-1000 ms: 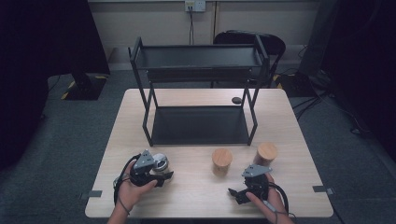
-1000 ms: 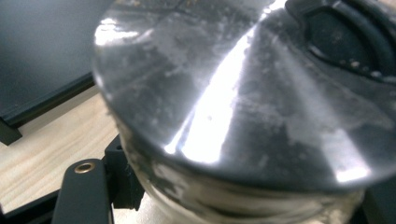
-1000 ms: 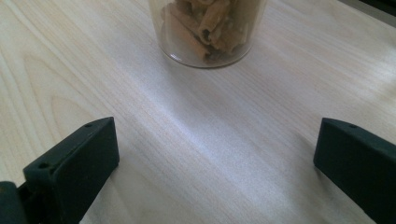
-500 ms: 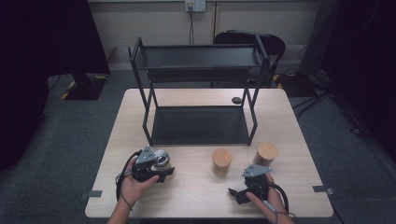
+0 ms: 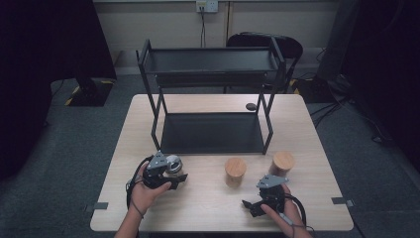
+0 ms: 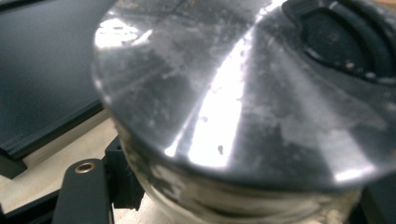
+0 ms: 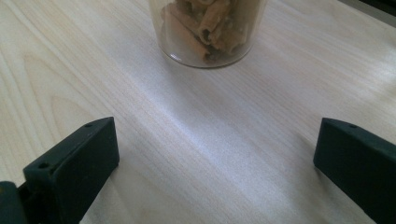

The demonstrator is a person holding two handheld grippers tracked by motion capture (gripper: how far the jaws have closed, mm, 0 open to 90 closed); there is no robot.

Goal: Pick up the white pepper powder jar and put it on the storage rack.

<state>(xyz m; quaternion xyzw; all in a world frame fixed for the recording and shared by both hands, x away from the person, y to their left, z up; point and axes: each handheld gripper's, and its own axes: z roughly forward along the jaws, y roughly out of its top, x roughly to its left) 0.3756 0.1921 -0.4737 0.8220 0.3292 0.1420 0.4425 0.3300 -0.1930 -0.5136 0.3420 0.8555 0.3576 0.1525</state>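
Nearby, left fingers (image 5: 171, 173) tight around metal-lidded jar (image 5: 173, 163), right fingers (image 5: 260, 196) apart before pasta jar (image 7: 208, 28), black rack (image 5: 212, 94) beyond.

Left tool (image 5: 171, 174): we see a black body topped by a grey three-cornered plate, with a black cable looping out behind it.
Right tool (image 5: 253, 204): ours here matches it, a black body under a grey three-cornered plate (small dark marks dot the plate), with a black cable curling round the wrist side.
Left hand (image 5: 144, 192): we wear no glove, and no sleeve reaches the forearm.
Right hand (image 5: 282, 210): bare as well, no sleeve to be seen.
Jaws, left gripper view: we make out a black block with a brass-coloured screw hole at its upper end.
Jaws, right gripper view: two matte black blocks with squared, slanted ends, each with a small hole near the top edge.
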